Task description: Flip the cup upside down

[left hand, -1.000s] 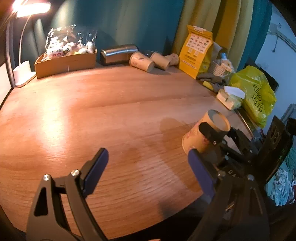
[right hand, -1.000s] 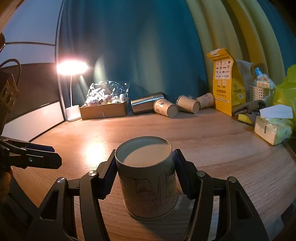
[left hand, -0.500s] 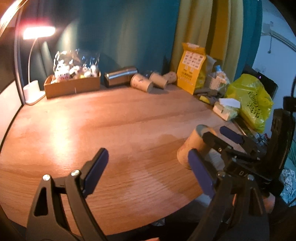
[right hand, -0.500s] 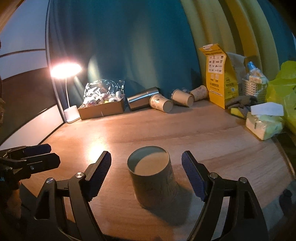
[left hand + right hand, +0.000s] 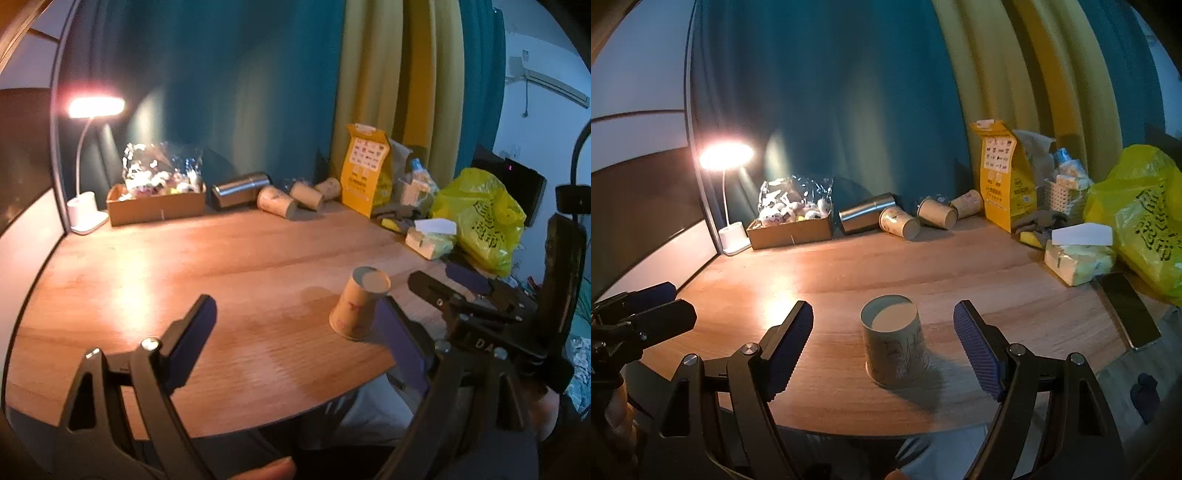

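Observation:
A paper cup (image 5: 895, 341) stands upside down on the wooden table (image 5: 960, 266), its flat base up. It also shows in the left wrist view (image 5: 359, 303), near the table's front right edge. My right gripper (image 5: 882, 345) is open and empty, pulled back from the cup, which stands clear between and beyond the fingers. It shows at the right of the left wrist view (image 5: 458, 291). My left gripper (image 5: 295, 336) is open and empty over the table's front edge, left of the cup. It shows at the left of the right wrist view (image 5: 646, 314).
At the back stand a lit desk lamp (image 5: 729, 192), a cardboard box of snacks (image 5: 792, 229), a steel tumbler (image 5: 866, 218) and three paper cups on their sides (image 5: 899, 223). A yellow bag (image 5: 999, 177), a tissue pack (image 5: 1078, 254), a yellow plastic bag (image 5: 1141, 218) and a phone (image 5: 1128, 310) crowd the right.
My right gripper opened, let go of the upside-down cup and drew back toward the table's edge. My left gripper also drew back and rose. The cup stayed in place.

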Action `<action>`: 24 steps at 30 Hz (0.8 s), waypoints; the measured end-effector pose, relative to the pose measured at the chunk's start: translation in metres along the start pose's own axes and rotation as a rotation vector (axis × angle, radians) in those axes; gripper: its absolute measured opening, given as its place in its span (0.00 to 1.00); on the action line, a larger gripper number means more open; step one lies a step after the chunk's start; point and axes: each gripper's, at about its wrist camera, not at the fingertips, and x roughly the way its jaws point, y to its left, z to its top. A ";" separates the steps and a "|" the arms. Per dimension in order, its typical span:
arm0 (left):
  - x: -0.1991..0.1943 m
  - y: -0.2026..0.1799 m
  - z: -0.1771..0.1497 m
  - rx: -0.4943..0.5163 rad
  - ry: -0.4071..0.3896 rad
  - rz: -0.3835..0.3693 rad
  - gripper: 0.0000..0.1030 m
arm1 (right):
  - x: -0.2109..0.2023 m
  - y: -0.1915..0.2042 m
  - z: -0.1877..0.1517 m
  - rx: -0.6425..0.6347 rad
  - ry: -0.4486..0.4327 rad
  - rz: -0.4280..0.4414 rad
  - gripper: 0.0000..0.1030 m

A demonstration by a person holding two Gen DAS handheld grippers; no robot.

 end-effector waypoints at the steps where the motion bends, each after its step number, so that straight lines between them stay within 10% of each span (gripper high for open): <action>1: -0.005 0.000 -0.001 -0.001 -0.008 0.003 0.87 | -0.004 0.001 0.000 -0.001 -0.006 -0.003 0.79; 24: -0.044 -0.001 -0.002 -0.012 -0.069 0.021 0.94 | -0.029 0.011 0.002 0.006 -0.032 -0.004 0.79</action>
